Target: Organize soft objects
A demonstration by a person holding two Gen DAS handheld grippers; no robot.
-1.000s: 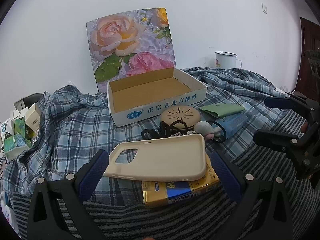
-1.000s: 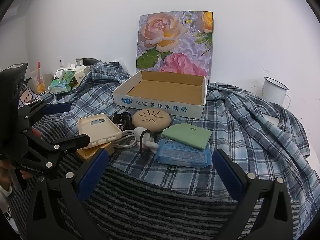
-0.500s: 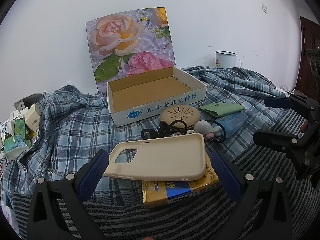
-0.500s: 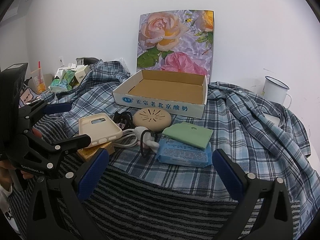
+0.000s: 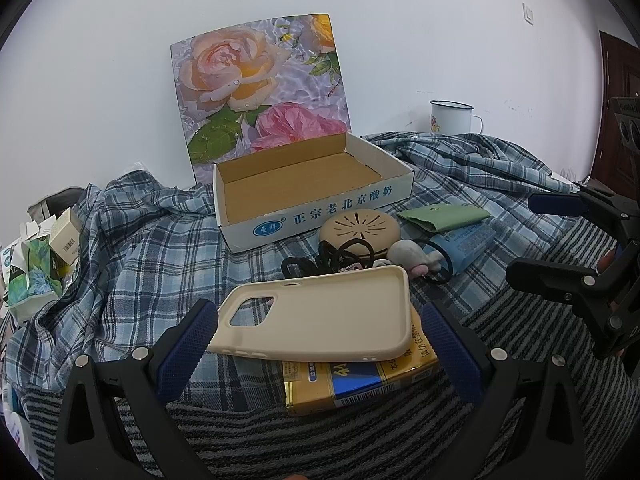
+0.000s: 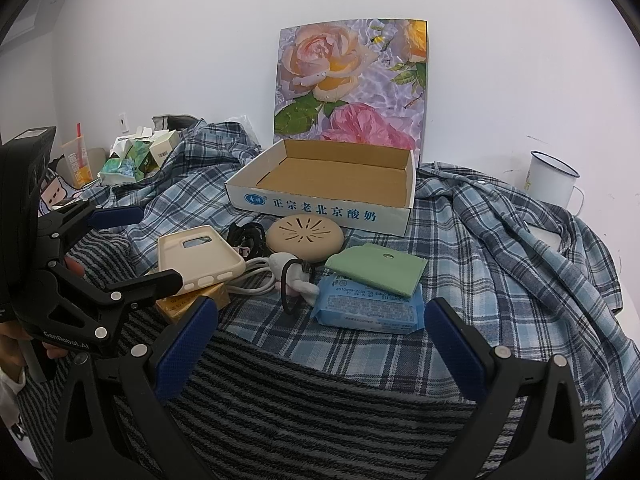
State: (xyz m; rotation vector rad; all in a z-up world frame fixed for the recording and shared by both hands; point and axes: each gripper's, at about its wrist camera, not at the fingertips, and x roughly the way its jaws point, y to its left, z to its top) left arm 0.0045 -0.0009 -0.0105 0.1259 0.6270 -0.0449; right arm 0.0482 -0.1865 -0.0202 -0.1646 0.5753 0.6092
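Note:
A cream phone case (image 5: 320, 318) (image 6: 198, 258) lies on a yellow-and-blue pack (image 5: 360, 376), straight ahead of my open left gripper (image 5: 318, 350), which holds nothing. Behind it lie black hair ties (image 5: 320, 260), a round beige disc (image 5: 359, 227) (image 6: 305, 236), a small grey plush (image 5: 408, 254) (image 6: 292, 272), a green pouch (image 5: 442, 217) (image 6: 376, 270) and a blue wipes pack (image 5: 466, 242) (image 6: 368, 306). An open cardboard box (image 5: 316, 216) (image 6: 320, 206) with a rose-printed lid stands behind them, nothing inside. My right gripper (image 6: 320, 344) is open before the wipes pack.
A plaid shirt (image 6: 500, 240) and a striped towel (image 6: 320, 408) cover the surface. A white enamel mug (image 6: 550, 178) (image 5: 454, 116) stands at the back right by the wall. Crumpled cartons (image 5: 36, 264) (image 6: 136, 160) sit at the left. A white cable (image 6: 256, 276) lies by the phone case.

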